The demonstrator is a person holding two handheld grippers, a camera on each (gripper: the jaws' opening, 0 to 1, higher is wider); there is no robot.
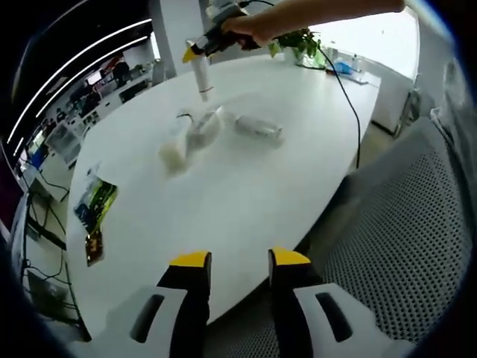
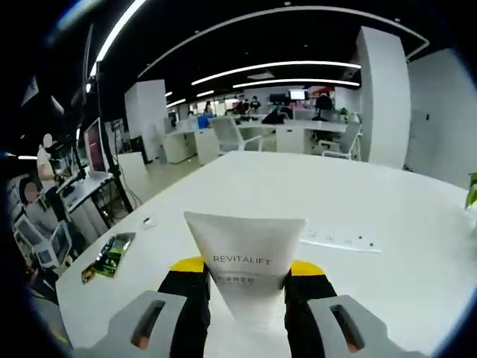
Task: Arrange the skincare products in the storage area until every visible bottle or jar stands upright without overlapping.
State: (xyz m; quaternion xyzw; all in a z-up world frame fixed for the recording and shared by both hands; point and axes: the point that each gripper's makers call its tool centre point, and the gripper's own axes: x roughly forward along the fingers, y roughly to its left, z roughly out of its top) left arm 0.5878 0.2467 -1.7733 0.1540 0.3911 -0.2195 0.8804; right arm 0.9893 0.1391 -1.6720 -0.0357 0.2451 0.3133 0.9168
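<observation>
My left gripper (image 1: 238, 261) hangs open over the near edge of the white table (image 1: 223, 201), nothing between its yellow-tipped jaws. Farther along the table lie blurred skincare items: a clear bottle (image 1: 258, 127) on its side, a pale bottle (image 1: 202, 128) and a cream-coloured one (image 1: 173, 154) close together. Above them a hand holds my right gripper (image 1: 198, 51), shut on a white tube (image 1: 203, 78) that points down at the table. In the right gripper view that tube (image 2: 246, 261), printed REVITALIFT, sits clamped between the jaws of the right gripper (image 2: 246, 274), its flat crimped end away from the camera.
Two colourful packets (image 1: 95, 203) lie near the table's left edge, one of them (image 2: 110, 253) also seen in the right gripper view. A potted plant (image 1: 302, 41) stands at the far end. A black cable (image 1: 349, 89) crosses the table. A mesh chair (image 1: 417, 224) is at the right.
</observation>
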